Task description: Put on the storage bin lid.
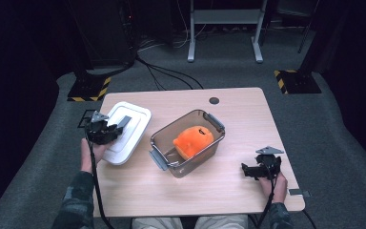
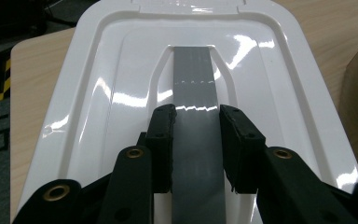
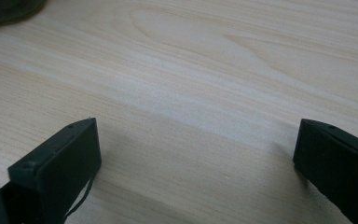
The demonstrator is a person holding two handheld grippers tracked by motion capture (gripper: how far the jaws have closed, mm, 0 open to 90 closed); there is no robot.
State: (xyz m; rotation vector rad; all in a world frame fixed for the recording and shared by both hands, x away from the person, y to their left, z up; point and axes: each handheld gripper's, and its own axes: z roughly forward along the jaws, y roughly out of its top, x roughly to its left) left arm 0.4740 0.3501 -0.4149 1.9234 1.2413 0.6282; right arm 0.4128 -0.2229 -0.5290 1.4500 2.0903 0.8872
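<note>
On table: one lid [image 2: 121, 93], left tool [image 2: 196, 116] clamped on its grey handle [image 2: 193, 74] | one container [image 1: 188, 142] | right tool [image 3: 196, 154] apart

Tool: right tool [image 3: 196, 154], two black block-shaped jaws rising from the lower corners, set wide apart with nothing between them.
Surface: pale wooden surface [image 3: 205, 70] with fine lengthwise grain, lying close under the tool and stretching ahead of it.
Shadow: a soft dark band on the wood just ahead of each jaw.
Far corner: a dark rounded object [image 3: 7, 9] ahead of the tool, far beyond its left-hand jaw; too little visible to identify.
</note>
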